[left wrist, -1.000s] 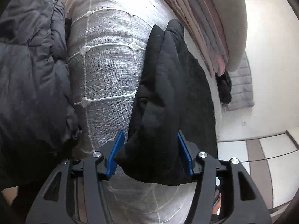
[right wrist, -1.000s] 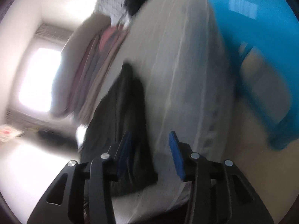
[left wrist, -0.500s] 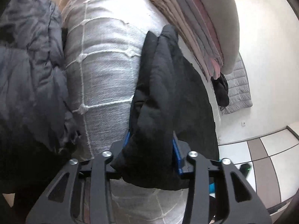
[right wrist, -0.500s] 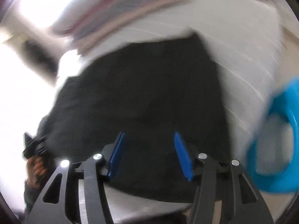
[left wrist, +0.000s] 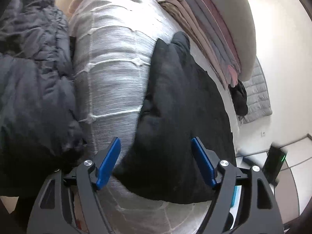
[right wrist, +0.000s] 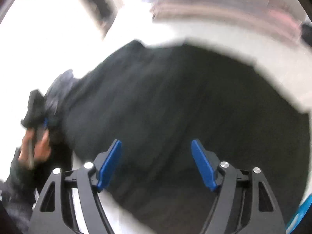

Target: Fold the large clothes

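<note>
- Left wrist view: hovering low over the near end of the black garment (left wrist: 175, 117), the left gripper (left wrist: 156, 161) pointing forward along the grey-white checked bedcover (left wrist: 113, 74).
- Standing wide apart, the blue fingers (left wrist: 108, 163) gripping nothing, the cloth bulging up between them without being pinched.
- Lying folded on the bedcover, the garment running lengthwise away from the camera, its narrow far end aiming toward a stack of folded clothes (left wrist: 214, 29).
- Sitting heaped at the left, a dark quilted jacket (left wrist: 33, 81), just beside the bedcover.
- Right wrist view, heavily blurred: leaning over the black garment (right wrist: 175, 107) from another side, the right gripper (right wrist: 156, 161) spread equally wide, clasping nothing.
- Stretching across the frame from left to right, the garment filling most of it.
- Showing at far left, a hand (right wrist: 35, 148) wrapped around the other tool.
</note>
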Motion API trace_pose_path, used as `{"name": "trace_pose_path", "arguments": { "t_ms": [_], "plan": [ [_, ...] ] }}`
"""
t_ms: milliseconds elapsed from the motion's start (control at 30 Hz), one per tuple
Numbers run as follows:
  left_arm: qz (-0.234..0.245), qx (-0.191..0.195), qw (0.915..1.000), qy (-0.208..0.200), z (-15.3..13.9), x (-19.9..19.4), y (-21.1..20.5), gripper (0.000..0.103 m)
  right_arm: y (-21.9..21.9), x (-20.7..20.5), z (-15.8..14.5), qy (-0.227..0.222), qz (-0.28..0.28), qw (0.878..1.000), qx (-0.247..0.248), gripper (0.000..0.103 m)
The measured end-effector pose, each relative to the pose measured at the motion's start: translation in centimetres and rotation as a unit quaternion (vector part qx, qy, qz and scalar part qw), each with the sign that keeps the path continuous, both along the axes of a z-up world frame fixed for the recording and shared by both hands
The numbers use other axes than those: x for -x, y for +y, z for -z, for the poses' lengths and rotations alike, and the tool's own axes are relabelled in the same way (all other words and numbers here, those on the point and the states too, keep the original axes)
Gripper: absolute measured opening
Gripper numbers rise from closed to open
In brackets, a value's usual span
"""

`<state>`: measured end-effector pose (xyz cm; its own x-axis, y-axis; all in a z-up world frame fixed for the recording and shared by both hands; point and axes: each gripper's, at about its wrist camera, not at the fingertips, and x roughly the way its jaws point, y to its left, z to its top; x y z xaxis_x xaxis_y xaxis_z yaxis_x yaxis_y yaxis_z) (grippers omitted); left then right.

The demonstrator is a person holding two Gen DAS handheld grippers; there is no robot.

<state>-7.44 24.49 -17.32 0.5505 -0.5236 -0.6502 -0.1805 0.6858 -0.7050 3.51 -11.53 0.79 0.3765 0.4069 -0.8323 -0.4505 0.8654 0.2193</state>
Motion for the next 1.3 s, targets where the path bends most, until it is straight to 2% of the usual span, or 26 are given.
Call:
{"name": "trace_pose_path", "arguments": {
  "t_ms": [67, 100, 167, 200, 233, 267, 300, 333, 433, 533, 667, 700, 767, 867, 900, 967, 1000, 1067, 1133, 1200, 1233, 1267, 1300],
  "plan": [
    [0.002, -0.014, 0.9999, -0.005, -0.4, -0.2, -0.5, 0.071, 1.1, -3.4, -0.6, -0.044, 0.026, 0.998, 0.026, 0.079],
    [0.002, -0.022, 0.9997, -0.007, -0.5, -0.2, -0.6, 0.071, 1.8, -5.7, -0.2, -0.049, 0.04, 0.997, 0.035, 0.079],
    [0.0, -0.037, 0.9993, -0.007, -0.6, -0.5, -0.7, 0.071, 3.1, -9.4, 1.4, -0.03, 0.061, 0.997, 0.044, 0.079],
    [-0.001, -0.043, 0.9991, -0.007, -0.7, -0.5, -0.8, 0.071, 3.8, -11.1, 2.6, -0.027, 0.074, 0.995, 0.066, 0.079],
    [-0.001, -0.051, 0.9987, -0.006, -0.7, -0.6, -0.8, 0.071, 4.3, -11.2, 4.1, -0.021, 0.081, 0.992, 0.09, 0.079],
    [0.0, -0.057, 0.9984, -0.005, -0.6, -0.7, -0.8, 0.071, 5.1, -12.7, 6.5, 0.006, 0.082, 0.989, 0.121, 0.079],
    [0.0, -0.06, 0.9982, -0.004, -0.6, -0.8, -0.8, 0.071, 5.5, -13.8, 9.0, 0.041, 0.078, 0.986, 0.139, 0.085],
    [0.0, -0.061, 0.9981, -0.004, -0.6, -0.9, -0.9, 0.071, 5.1, -13.6, 10.0, 0.05, 0.079, 0.986, 0.139, 0.086],
    [0.0, -0.068, 0.9977, -0.002, -0.6, -1.1, -1.0, 0.071, 4.0, -13.7, 9.7, 0.054, 0.081, 0.989, 0.107, 0.088],
    [0.0, -0.077, 0.997, -0.003, -0.7, -1.1, -1.2, 0.072, 2.7, -12.0, 7.5, 0.052, 0.081, 0.993, 0.066, 0.088],
    [-0.002, -0.096, 0.9954, -0.009, -1.1, -1.2, -1.4, 0.072, 1.2, -6.1, 4.2, 0.03, 0.069, 0.997, -0.017, 0.088],
    [-0.003, -0.098, 0.9951, -0.01, -1.2, -1.2, -1.4, 0.072, 1.1, -4.6, 3.9, 0.031, 0.067, 0.997, -0.03, 0.088],
    [-0.005, -0.098, 0.9951, -0.01, -1.2, -1.2, -1.4, 0.073, -0.5, -1.7, 3.6, 0.058, 0.062, 0.992, -0.097, 0.088],
    [-0.011, -0.088, 0.996, -0.008, -1.0, -1.3, -1.2, 0.074, -3.3, 1.9, 4.5, 0.122, 0.073, 0.962, -0.231, 0.088],
    [-0.014, -0.083, 0.9964, -0.006, -0.9, -1.2, -1.2, 0.075, -3.9, 3.1, 5.2, 0.143, 0.071, 0.943, -0.29, 0.088],
    [-0.019, -0.071, 0.9973, -0.004, -0.7, -1.2, -1.1, 0.075, -4.1, 4.8, 6.3, 0.165, 0.073, 0.922, -0.341, 0.088],
    [-0.022, -0.064, 0.9977, -0.003, -0.5, -1.3, -1.0, 0.075, -3.8, 5.9, 6.5, 0.174, 0.078, 0.922, -0.336, 0.088],
    [-0.025, -0.049, 0.9985, -0.002, -0.1, -1.2, -0.9, 0.075, -3.1, 6.8, 7.0, 0.164, 0.078, 0.933, -0.312, 0.088],
    [-0.027, -0.042, 0.9988, -0.003, 0.0, -1.2, -0.8, 0.075, -3.0, 6.8, 6.5, 0.161, 0.085, 0.933, -0.31, 0.088],
    [-0.028, -0.043, 0.9987, -0.005, 0.1, -1.2, -0.8, 0.075, -3.3, 7.5, 5.0, 0.15, 0.096, 0.929, -0.325, 0.088],
    [-0.028, -0.044, 0.9986, -0.006, 0.1, -1.2, -0.8, 0.075, -3.3, 8.2, 3.6, 0.123, 0.086, 0.932, -0.33, 0.088],
    [-0.028, -0.044, 0.9986, -0.006, 0.1, -1.2, -0.8, 0.075, -3.3, 8.7, 2.7, 0.1, 0.083, 0.941, -0.313, 0.088],
    [-0.029, -0.045, 0.9985, -0.007, 0.2, -1.2, -0.8, 0.075, -3.0, 9.7, 1.3, 0.058, 0.102, 0.963, -0.243, 0.088]
  ]
}}
